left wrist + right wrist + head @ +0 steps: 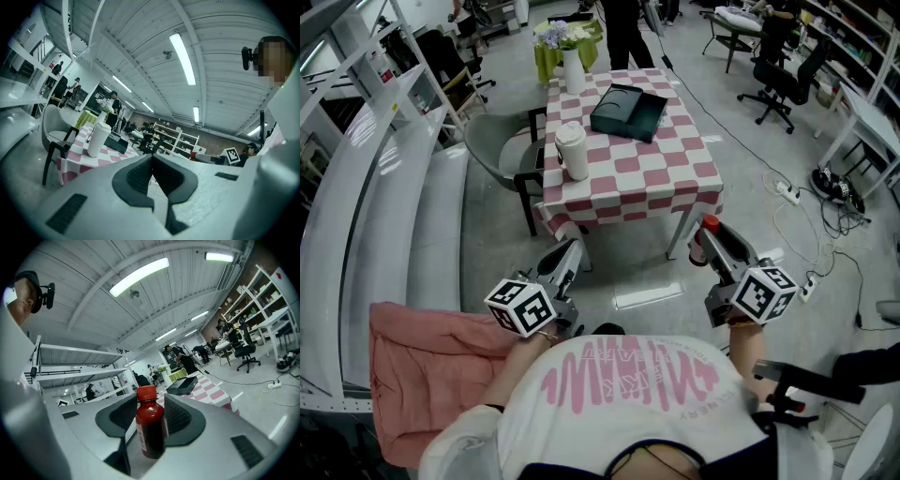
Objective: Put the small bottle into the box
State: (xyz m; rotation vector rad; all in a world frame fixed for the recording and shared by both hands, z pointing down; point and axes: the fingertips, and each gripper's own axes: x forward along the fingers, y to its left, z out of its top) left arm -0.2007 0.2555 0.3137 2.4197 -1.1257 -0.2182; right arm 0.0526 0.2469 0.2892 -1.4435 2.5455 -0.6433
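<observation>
A person in a white shirt with pink print stands over a pale floor, a two-jaw gripper in each hand. The right gripper (151,401) is clamped on the small bottle (150,428), a dark red bottle with a red cap. It stands upright between the two dark pads, which press on its sides. From the head view only the red cap (710,223) shows at the tip of the right gripper (706,234), in the air short of the table's near right corner. The left gripper (573,247) hangs level with it, short of the near left corner. Its jaws are brought fully together with nothing between them (the left gripper (151,158) view shows the pads meeting along one seam). A pink cloth (422,370) lies by the person's left side.

Beyond the grippers stands a table (656,183) under a pink-and-white checked cloth. A white lidded cup (572,150) stands close to its left edge, roughly midway along. The box (628,112), dark and open-topped, sits further back, near the far edge and right of centre, well apart from the bottle. A white vase (573,69) with pale flowers stands at the far left corner. A grey chair (499,148) is drawn up against the table's left edge, and white shelving (366,178) runs along the left of the room. To the right, cables and a power strip (788,193) trail across the floor. Further back there are office chairs and people standing.
</observation>
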